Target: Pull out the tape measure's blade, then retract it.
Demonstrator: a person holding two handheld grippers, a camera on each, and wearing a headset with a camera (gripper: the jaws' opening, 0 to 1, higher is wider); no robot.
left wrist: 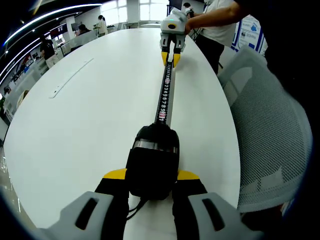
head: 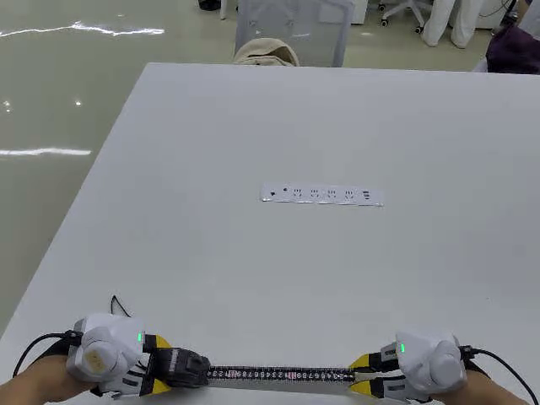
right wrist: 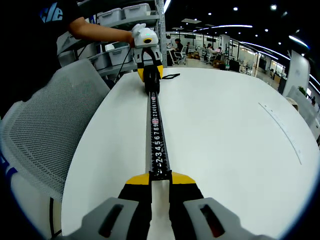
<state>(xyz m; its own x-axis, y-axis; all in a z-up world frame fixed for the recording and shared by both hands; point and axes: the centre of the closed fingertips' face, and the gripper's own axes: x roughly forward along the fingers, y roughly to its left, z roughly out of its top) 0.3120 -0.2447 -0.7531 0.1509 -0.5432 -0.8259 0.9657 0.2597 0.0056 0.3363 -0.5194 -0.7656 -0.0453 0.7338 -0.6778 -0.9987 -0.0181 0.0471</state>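
Observation:
A black tape measure case (left wrist: 152, 162) sits between the yellow-tipped fingers of my left gripper (left wrist: 149, 176), which is shut on it; in the head view the case (head: 183, 369) lies at the table's near edge. Its dark blade (head: 283, 375) stretches right along the table to my right gripper (head: 361, 375). In the right gripper view the blade (right wrist: 156, 135) runs from the far case (right wrist: 151, 80) to my right gripper (right wrist: 160, 177), shut on the blade's end. The right gripper (left wrist: 171, 49) also appears far off in the left gripper view.
A white power strip (head: 321, 195) lies flat mid-table. A mesh office chair (left wrist: 272, 140) stands close beside the near table edge. The white table (head: 337, 126) extends far ahead; another chair (head: 291, 29) stands at its far side.

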